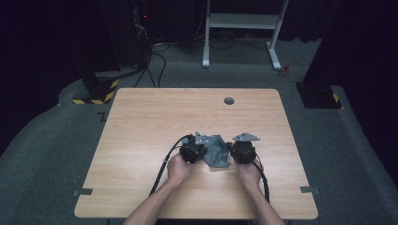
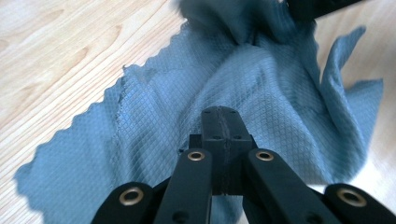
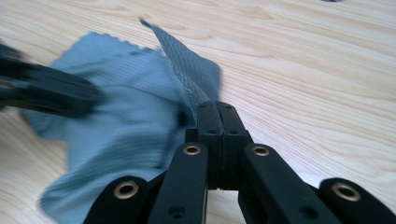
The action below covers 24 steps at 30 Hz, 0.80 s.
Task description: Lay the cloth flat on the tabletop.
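Observation:
A grey-blue cloth (image 1: 217,152) with a diamond weave lies crumpled on the wooden table (image 1: 155,122), a little ahead of the person's hands. My left gripper (image 1: 205,151) sits at the cloth's left side. In the left gripper view its jaws (image 2: 223,116) are shut, and the cloth (image 2: 163,116) is drawn up into a peak at their tips. My right gripper (image 1: 231,149) is at the cloth's right side. In the right gripper view its jaws (image 3: 217,108) are shut on a raised edge of the cloth (image 3: 121,107), with the left gripper blurred at the far left.
A round grey grommet (image 1: 229,101) sits near the table's far edge. Small grey tape pieces mark the front corners (image 1: 83,191) (image 1: 309,190). Bare wood stretches around the cloth. Beyond the table stand a white desk frame (image 1: 241,28) and a black stand with yellow stripes (image 1: 96,89).

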Available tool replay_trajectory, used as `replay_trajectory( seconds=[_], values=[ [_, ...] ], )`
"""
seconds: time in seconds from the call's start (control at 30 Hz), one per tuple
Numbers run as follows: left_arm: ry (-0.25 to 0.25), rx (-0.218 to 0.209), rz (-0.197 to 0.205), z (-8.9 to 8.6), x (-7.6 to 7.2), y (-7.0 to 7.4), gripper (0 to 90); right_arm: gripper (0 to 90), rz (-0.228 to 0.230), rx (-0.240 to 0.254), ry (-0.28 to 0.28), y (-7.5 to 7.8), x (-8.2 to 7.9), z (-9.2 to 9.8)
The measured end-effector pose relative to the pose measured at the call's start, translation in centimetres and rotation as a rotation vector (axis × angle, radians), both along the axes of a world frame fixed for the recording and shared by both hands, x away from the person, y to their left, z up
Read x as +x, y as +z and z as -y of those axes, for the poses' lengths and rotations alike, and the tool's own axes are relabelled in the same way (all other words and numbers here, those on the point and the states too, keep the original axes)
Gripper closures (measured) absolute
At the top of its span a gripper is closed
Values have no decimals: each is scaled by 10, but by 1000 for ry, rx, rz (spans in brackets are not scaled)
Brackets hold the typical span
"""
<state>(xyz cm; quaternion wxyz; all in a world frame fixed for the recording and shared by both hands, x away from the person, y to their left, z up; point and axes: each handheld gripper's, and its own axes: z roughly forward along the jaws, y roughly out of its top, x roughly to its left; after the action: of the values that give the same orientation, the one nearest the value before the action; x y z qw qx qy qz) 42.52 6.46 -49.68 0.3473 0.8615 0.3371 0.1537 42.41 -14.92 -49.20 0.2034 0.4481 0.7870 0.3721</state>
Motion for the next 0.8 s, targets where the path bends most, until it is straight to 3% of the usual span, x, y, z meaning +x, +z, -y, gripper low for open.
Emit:
replay_trajectory(
  seconds=[0.13,0.27,0.37,0.43,0.47,0.53,0.6,0.67,0.77,0.8],
  values=[
    [-17,12,6,-9,-11,1,900,900,-5,-12,-30,-3,2,10],
    [-30,3,-30,-21,-23,-4,897,900,-26,-29,-50,-9,3,18],
    [-26,4,-31,-29,-33,-3,863,891,-40,-23,-53,-14,1,22],
    [-20,-28,-12,-33,-36,1,805,768,-26,-1,-71,-15,-1,26],
    [-11,-33,3,-35,-36,3,731,726,-17,2,-76,-15,-1,26],
    [32,-31,28,-36,-31,7,618,705,4,2,-74,-12,-4,25],
    [69,-23,23,-34,-20,8,536,693,33,19,-57,-8,-8,23],
    [101,-27,6,-31,-6,8,509,691,52,27,-31,-5,-13,19],
    [154,-17,-32,-24,18,2,487,682,35,13,8,-5,-17,14],
    [163,-15,-39,-22,23,0,485,675,11,9,18,-7,-18,13]
  ],
)
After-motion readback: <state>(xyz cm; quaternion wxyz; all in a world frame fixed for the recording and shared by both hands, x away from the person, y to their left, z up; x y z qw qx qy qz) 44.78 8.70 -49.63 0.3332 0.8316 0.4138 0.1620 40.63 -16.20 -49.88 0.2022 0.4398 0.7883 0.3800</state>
